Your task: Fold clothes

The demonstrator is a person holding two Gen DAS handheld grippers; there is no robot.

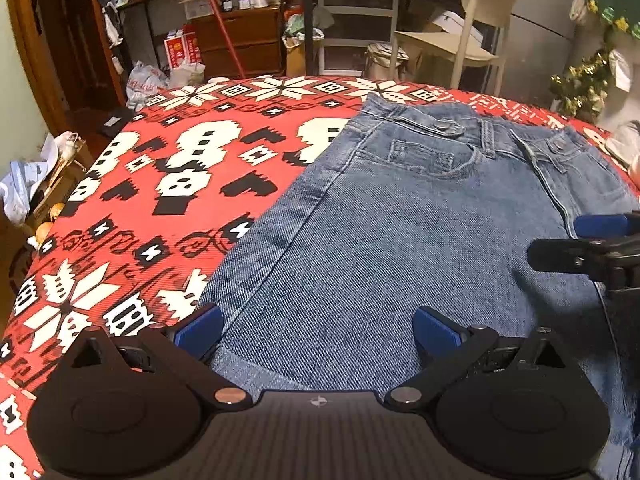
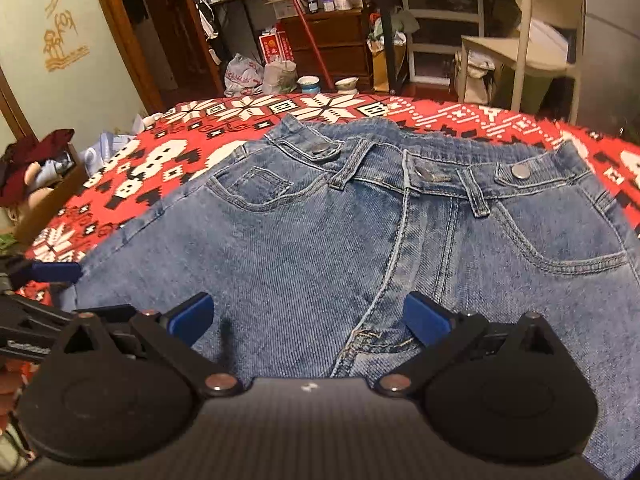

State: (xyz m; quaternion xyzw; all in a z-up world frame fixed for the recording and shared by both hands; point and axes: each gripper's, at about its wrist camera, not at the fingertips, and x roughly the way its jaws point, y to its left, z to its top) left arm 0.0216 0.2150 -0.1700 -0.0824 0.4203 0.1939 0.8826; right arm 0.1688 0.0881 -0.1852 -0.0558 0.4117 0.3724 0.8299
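Blue denim jeans (image 1: pixel 420 232) lie flat on a red, white and black patterned cloth (image 1: pixel 160 184), waistband at the far end. My left gripper (image 1: pixel 316 330) hovers open over the left leg, blue pads wide apart, nothing between them. The right gripper's blue pad and black arm (image 1: pixel 600 240) reach in from the right edge. In the right wrist view the jeans (image 2: pixel 320 240) fill the middle, fly and pockets facing up. My right gripper (image 2: pixel 308 318) stands open just above the crotch seam, holding nothing. The left gripper's pad (image 2: pixel 56 272) shows at the left edge.
Beyond the table's far edge stand a pale chair (image 1: pixel 476 36), a wooden drawer unit (image 1: pixel 240 40), a red broom handle (image 1: pixel 224 28) and bags on the floor (image 1: pixel 144 82). Boxes with clutter (image 1: pixel 36 188) sit left of the table. Two bowls (image 2: pixel 328 82) rest on the floor.
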